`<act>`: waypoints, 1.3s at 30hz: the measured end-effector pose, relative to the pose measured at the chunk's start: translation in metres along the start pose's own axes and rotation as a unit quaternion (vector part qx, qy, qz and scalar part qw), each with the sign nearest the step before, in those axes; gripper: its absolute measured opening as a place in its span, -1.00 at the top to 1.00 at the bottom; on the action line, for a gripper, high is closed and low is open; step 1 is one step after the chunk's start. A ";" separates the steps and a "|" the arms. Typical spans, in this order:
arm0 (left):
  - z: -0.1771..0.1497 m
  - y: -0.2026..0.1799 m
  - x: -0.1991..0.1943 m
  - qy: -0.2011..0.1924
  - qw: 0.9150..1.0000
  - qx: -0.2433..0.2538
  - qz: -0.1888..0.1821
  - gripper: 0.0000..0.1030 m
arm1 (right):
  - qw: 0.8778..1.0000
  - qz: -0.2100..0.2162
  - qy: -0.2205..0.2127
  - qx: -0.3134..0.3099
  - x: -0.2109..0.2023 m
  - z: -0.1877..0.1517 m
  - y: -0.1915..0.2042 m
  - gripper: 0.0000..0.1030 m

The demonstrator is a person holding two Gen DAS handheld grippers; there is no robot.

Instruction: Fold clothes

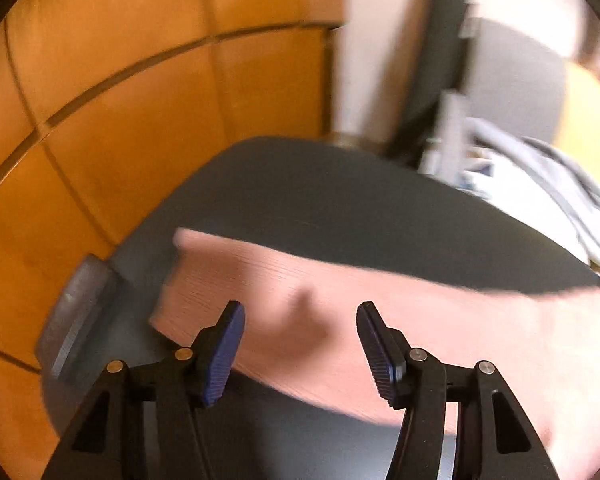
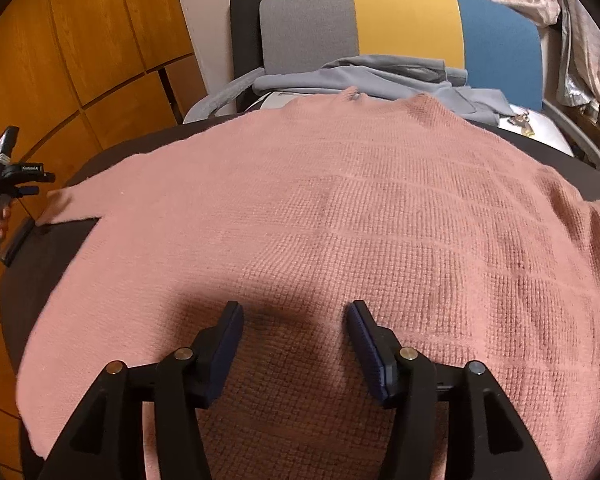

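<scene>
A pink knitted sweater [image 2: 340, 220] lies spread flat over a dark table [image 2: 52, 256], collar at the far edge, one sleeve stretched out to the left. My right gripper [image 2: 296, 320] hovers open just above the sweater's lower middle, nothing between its fingers. In the blurred left wrist view, my left gripper [image 1: 300, 320] is open above the pink sleeve [image 1: 284, 292], near its cuff end. That same left gripper [image 2: 20, 180] shows at the left edge of the right wrist view, held by a hand, beside the sleeve's cuff.
A pile of grey and light-blue clothes [image 2: 360, 76] sits beyond the collar on a chair with a grey, yellow and blue back [image 2: 404, 16]. Orange wooden cabinet doors [image 1: 120, 80] stand to the left. A small dark object [image 2: 16, 246] lies at the table's left edge.
</scene>
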State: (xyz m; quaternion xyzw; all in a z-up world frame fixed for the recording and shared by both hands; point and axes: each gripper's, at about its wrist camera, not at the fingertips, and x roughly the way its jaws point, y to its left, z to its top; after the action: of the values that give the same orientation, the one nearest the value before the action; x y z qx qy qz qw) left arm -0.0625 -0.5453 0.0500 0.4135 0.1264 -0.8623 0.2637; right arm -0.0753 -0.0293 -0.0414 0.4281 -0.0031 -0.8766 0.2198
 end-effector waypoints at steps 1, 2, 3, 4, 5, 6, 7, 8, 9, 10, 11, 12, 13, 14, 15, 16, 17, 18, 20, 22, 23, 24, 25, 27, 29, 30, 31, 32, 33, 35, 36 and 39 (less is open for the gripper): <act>-0.017 -0.026 -0.015 -0.001 0.999 0.019 -0.035 -0.24 | 1.000 0.012 0.000 0.016 -0.006 0.001 -0.006 -0.08; -0.033 -0.047 -0.028 0.000 0.997 0.037 -0.064 -0.26 | 0.999 0.023 -0.007 0.043 -0.016 0.001 -0.016 -0.08; -0.050 -0.068 -0.041 0.002 0.994 0.054 -0.093 -0.27 | 0.997 0.031 -0.014 0.069 -0.028 -0.001 -0.026 -0.08; -0.070 -0.089 -0.054 0.006 0.990 0.069 -0.120 -0.28 | 0.995 0.029 -0.025 0.094 -0.043 -0.004 -0.039 -0.08; -0.090 -0.107 -0.065 0.010 0.986 0.081 -0.145 -0.28 | 0.992 0.025 -0.036 0.118 -0.058 -0.008 -0.053 -0.08; -0.111 -0.121 -0.076 0.013 0.982 0.086 -0.166 -0.28 | 0.989 0.016 -0.046 0.137 -0.077 -0.014 -0.068 -0.08; -0.129 -0.132 -0.083 0.018 0.979 0.088 -0.181 -0.32 | 0.987 0.004 -0.051 0.152 -0.093 -0.022 -0.083 -0.08; -0.145 -0.137 -0.086 0.027 0.979 0.085 -0.184 -0.33 | 0.985 -0.008 -0.050 0.166 -0.108 -0.031 -0.098 -0.08; -0.161 -0.142 -0.088 0.035 0.978 0.081 -0.187 -0.34 | 0.982 -0.019 -0.043 0.182 -0.122 -0.043 -0.115 -0.08; -0.176 -0.147 -0.091 0.044 0.978 0.077 -0.190 -0.34 | 0.979 -0.031 -0.036 0.198 -0.136 -0.056 -0.132 -0.08; -0.192 -0.149 -0.093 0.053 0.978 0.072 -0.188 -0.34 | 0.974 -0.041 -0.028 0.219 -0.149 -0.073 -0.149 -0.08; -0.209 -0.146 -0.094 0.065 0.980 0.064 -0.177 -0.34 | 0.970 -0.049 -0.023 0.237 -0.157 -0.087 -0.160 -0.08; -0.223 -0.143 -0.097 0.069 0.982 0.058 -0.167 -0.33 | 0.966 -0.055 -0.019 0.254 -0.166 -0.101 -0.170 -0.08; -0.232 -0.139 -0.104 0.058 0.984 0.056 -0.157 -0.33 | 0.962 -0.056 -0.018 0.266 -0.174 -0.117 -0.178 -0.08; -0.242 -0.134 -0.110 0.048 0.986 0.054 -0.148 -0.37 | 0.962 -0.055 -0.018 0.268 -0.179 -0.128 -0.180 -0.08; -0.249 -0.132 -0.115 0.041 0.988 0.052 -0.139 -0.56 | 0.962 -0.053 -0.018 0.269 -0.183 -0.138 -0.181 -0.08; -0.252 -0.132 -0.116 0.039 0.989 0.053 -0.132 -0.69 | 0.963 -0.049 -0.017 0.266 -0.181 -0.143 -0.178 -0.08; -0.256 -0.133 -0.117 0.037 0.990 0.055 -0.124 -0.70 | 0.964 -0.044 -0.016 0.262 -0.180 -0.149 -0.175 -0.08; -0.263 -0.134 -0.119 0.032 0.992 0.057 -0.109 -0.71 | 0.966 -0.035 -0.014 0.255 -0.177 -0.159 -0.169 -0.08; -0.270 -0.135 -0.120 0.028 0.993 0.060 -0.097 -0.82 | 0.971 -0.026 -0.019 0.238 -0.173 -0.158 -0.156 -0.08; -0.275 -0.138 -0.120 0.027 0.993 0.066 -0.098 -0.88 | 0.973 -0.023 -0.021 0.229 -0.172 -0.158 -0.150 -0.08; -0.279 -0.141 -0.120 0.026 0.992 0.072 -0.098 -0.89 | 0.975 -0.029 -0.019 0.217 -0.169 -0.156 -0.143 -0.08; -0.283 -0.143 -0.120 0.025 0.992 0.078 -0.099 -0.89 | 0.978 -0.037 -0.017 0.203 -0.166 -0.155 -0.136 -0.08; -0.291 -0.148 -0.121 0.022 0.991 0.090 -0.100 -0.86 | 0.985 -0.079 -0.004 0.152 -0.159 -0.150 -0.122 0.37; -0.293 -0.148 -0.124 0.019 0.990 0.099 -0.099 -0.54 | 0.987 -0.111 0.011 0.120 -0.159 -0.146 -0.118 0.80; -0.294 -0.149 -0.126 0.017 0.990 0.104 -0.098 -0.44 | 0.986 -0.126 0.016 0.110 -0.160 -0.144 -0.118 0.84; -0.295 -0.149 -0.128 0.015 0.989 0.109 -0.097 -0.28 | 0.983 -0.135 0.011 0.124 -0.166 -0.142 -0.126 0.88; -0.296 -0.149 -0.130 0.013 0.989 0.114 -0.097 -0.15 | 0.981 -0.140 0.008 0.135 -0.171 -0.142 -0.133 0.88; -0.297 -0.150 -0.131 0.011 0.988 0.119 -0.096 -0.10 | 0.979 -0.144 0.005 0.146 -0.177 -0.142 -0.140 0.88; -0.300 -0.151 -0.135 0.008 0.987 0.128 -0.094 -0.02 | 0.975 -0.148 0.006 0.167 -0.181 -0.146 -0.153 0.88; -0.301 -0.151 -0.136 0.006 0.987 0.133 -0.093 -0.01 | 0.974 -0.144 0.007 0.176 -0.178 -0.151 -0.156 0.88; -0.304 -0.152 -0.142 0.000 0.985 0.147 -0.091 0.00 | 0.971 -0.137 0.005 0.195 -0.172 -0.160 -0.162 0.85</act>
State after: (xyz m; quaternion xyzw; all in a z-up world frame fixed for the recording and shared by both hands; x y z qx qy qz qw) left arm 0.1223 -0.2370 -0.0298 0.4349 0.0352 -0.8918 0.1201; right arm 0.0752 0.2125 -0.0450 0.4638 -0.1140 -0.8785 0.0101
